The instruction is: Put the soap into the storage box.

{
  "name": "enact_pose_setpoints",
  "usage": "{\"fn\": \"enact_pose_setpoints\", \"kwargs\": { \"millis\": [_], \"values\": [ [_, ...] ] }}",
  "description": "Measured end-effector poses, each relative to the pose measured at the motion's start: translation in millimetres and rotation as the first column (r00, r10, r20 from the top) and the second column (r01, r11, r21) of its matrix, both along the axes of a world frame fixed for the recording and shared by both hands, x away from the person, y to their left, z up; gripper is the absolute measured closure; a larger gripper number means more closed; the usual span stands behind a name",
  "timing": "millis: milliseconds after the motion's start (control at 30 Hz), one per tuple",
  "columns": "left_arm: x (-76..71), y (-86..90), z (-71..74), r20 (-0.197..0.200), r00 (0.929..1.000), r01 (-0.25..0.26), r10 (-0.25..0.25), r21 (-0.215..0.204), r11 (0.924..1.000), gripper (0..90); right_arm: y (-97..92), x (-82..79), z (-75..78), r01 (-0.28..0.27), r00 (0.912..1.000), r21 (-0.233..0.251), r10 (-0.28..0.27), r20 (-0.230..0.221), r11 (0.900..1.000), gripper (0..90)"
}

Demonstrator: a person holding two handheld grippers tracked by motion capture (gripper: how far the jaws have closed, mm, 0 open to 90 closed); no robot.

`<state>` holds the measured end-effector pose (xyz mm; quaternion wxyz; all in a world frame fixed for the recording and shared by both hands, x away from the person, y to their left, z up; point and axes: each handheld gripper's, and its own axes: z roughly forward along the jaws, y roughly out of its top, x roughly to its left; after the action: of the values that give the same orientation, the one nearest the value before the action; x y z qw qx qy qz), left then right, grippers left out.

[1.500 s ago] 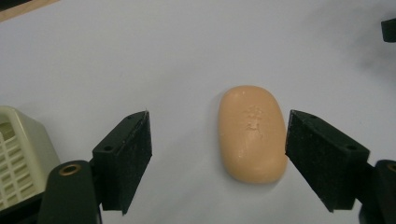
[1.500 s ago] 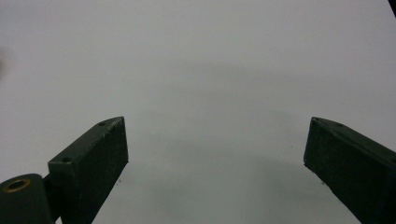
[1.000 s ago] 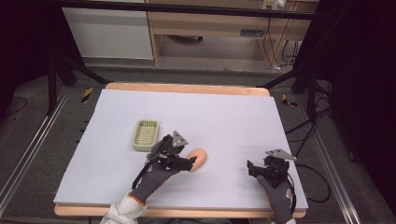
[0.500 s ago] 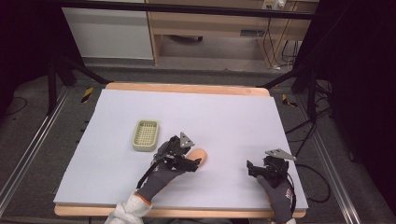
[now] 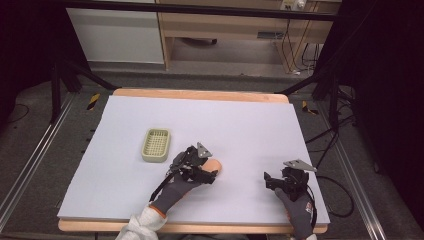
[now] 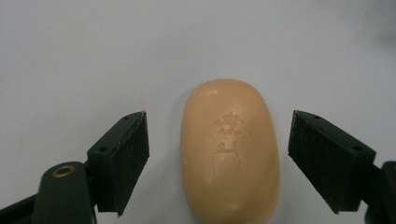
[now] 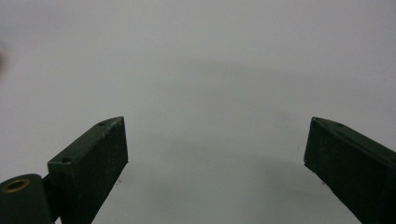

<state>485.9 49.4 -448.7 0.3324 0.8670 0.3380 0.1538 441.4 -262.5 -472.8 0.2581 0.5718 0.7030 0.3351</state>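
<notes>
Soap bar point(image 6: 230, 151) flat on white table cover point(image 5: 250, 125), between our left gripper point(image 6: 217, 161) jaws, both spread wide and clear of its sides, lined up to pinch across its width. Soap dish point(image 5: 156, 145) near, likely destination. Right gripper point(image 5: 274, 181) gaping, idle over bare cover, well apart.

A: Left gripper point(image 5: 212, 175): black frame, grey 3-cornered plate on top, cable at 7 o'clock. 2 black jaws, flat pads point(image 6: 127, 154), brass eyelet at the base.

B: Right gripper point(image 5: 270, 181): same build. Hands wear dark grey gloves, orange cuffs, white sleeves.
</notes>
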Motion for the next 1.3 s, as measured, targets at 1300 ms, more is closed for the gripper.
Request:
{"fn": "enact_pose_setpoints", "kwargs": {
  "millis": [1300],
  "values": [
    [10.0,-12.2,-20.7,-0.089,0.9956,0.034,-0.028,0.059,0.9977,30.2,1.2,1.4,-1.5,-0.002,0.9999,-0.002,0.002,-0.013,1.0,6.4]
  ]
}}
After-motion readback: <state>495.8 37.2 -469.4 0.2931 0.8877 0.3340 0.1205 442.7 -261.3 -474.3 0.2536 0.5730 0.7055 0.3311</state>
